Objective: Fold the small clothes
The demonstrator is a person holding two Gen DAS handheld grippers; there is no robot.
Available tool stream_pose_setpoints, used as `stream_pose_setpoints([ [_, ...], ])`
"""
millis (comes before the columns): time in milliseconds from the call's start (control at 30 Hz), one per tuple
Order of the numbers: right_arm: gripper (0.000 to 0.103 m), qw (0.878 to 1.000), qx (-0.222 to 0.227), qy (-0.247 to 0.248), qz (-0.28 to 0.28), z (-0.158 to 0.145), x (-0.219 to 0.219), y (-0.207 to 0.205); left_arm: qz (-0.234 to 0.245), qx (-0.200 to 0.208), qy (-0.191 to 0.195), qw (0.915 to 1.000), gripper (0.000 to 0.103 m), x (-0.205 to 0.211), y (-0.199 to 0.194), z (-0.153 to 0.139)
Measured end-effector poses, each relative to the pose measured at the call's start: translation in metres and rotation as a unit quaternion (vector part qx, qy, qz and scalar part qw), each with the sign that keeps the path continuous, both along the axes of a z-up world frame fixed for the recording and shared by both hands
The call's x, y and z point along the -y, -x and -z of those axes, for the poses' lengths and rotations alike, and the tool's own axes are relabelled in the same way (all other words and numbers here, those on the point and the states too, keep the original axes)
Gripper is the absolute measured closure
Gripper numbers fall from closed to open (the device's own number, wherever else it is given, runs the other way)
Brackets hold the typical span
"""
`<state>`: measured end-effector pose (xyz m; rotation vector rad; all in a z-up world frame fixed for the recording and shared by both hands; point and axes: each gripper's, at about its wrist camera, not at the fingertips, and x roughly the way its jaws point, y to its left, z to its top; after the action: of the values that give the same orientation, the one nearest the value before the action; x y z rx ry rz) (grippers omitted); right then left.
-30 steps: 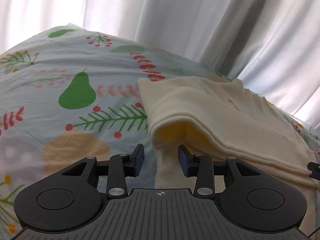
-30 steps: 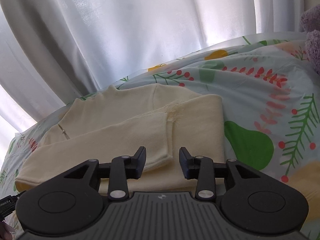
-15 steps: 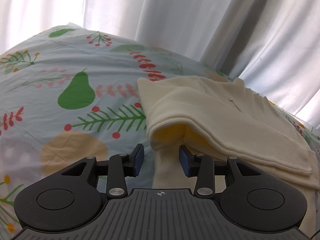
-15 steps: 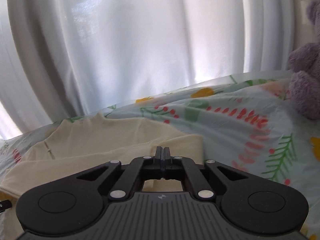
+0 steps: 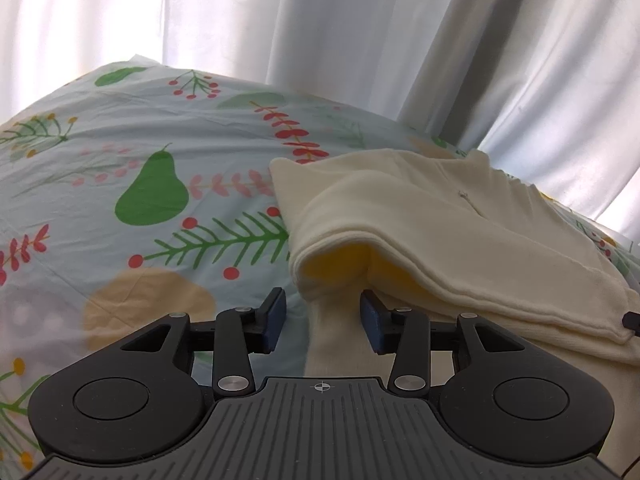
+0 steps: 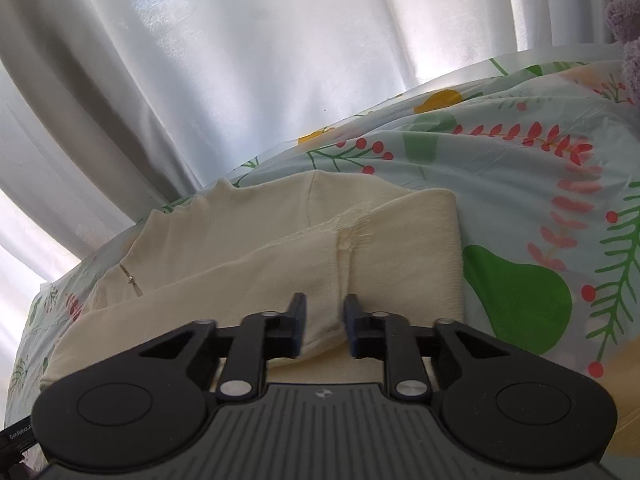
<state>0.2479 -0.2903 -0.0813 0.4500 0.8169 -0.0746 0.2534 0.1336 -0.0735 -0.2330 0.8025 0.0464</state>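
While the cream knit garment (image 5: pixel 440 216) lies flat on the pale blue sheet printed with green pears, red berries and fern sprigs (image 5: pixel 120 140), both tools sit low at its near edge. It is partly folded: one thick layer is doubled over the body, and in the left wrist view its rolled edge gapes a little, showing a yellowish inside. A small metal zip pull (image 6: pixel 130 279) shows near the neck.

The left tongs (image 5: pixel 320 312) stand apart. A strip of the garment's lower layer runs up between the blue pads, closer to the right-hand pad, which sits just under the lip of the doubled layer. Neither pad visibly presses the cloth.

The right tongs (image 6: pixel 325 320) are opening, with a clear gap between the pads. In that gap lies the end of the folded-over sleeve, its hem just beside the left-hand pad; the fabric is not pinched.

Seen from the right wrist, the garment's far side ends in a straight fold, with bare sheet beyond it. White pleated curtains (image 5: pixel 320 20) hang behind the sheet, lit from behind. A fuzzy purple plush shape (image 6: pixel 628 20) shows at the upper right edge of the right wrist view, mostly cut off.
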Motion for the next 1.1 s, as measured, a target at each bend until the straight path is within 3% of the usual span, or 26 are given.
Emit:
stream_pose_setpoints([
  [167, 0.103, 0.995, 0.060, 0.079, 0.013, -0.027, -0.004, 0.018, -0.008, 0.023, -0.012, 0.9996, 0.057, -0.003, 0.007, -0.013],
  [300, 0.103, 0.990, 0.061, 0.124, 0.035, -0.032, 0.006, 0.025, -0.006, 0.036, -0.029, 0.9989, 0.056, -0.005, 0.011, -0.024],
  [400, 0.102, 0.990, 0.020, 0.134, 0.048, -0.022, 0.012, 0.021, 0.000, 0.038, -0.028, 0.9989, 0.056, -0.002, 0.008, -0.033],
  [533, 0.096, 0.994, 0.032, 0.090, 0.059, -0.027, 0.014, 0.030, 0.033, 0.053, -0.022, 0.9978, 0.054, 0.012, 0.001, -0.040],
  [733, 0.092, 0.994, 0.024, 0.097, -0.036, -0.024, -0.024, 0.011, 0.102, 0.048, -0.025, 0.9933, 0.054, 0.055, -0.016, -0.034],
  [833, 0.092, 0.986, 0.002, 0.140, -0.096, -0.008, -0.048, 0.002, 0.123, 0.012, -0.012, 0.9922, 0.058, 0.069, -0.021, -0.023],
  [933, 0.093, 0.969, 0.009, 0.226, -0.103, -0.005, -0.061, 0.004, 0.124, -0.006, -0.017, 0.9921, 0.058, 0.076, -0.022, -0.011],
  [1033, 0.093, 0.961, 0.013, 0.261, -0.089, -0.001, -0.054, -0.003, 0.126, 0.006, -0.059, 0.9903, 0.056, 0.083, -0.023, -0.009],
  [1100, 0.090, 0.968, 0.008, 0.239, -0.081, -0.006, -0.045, -0.005, 0.121, 0.001, -0.058, 0.9910, 0.057, 0.084, -0.021, -0.011],
])
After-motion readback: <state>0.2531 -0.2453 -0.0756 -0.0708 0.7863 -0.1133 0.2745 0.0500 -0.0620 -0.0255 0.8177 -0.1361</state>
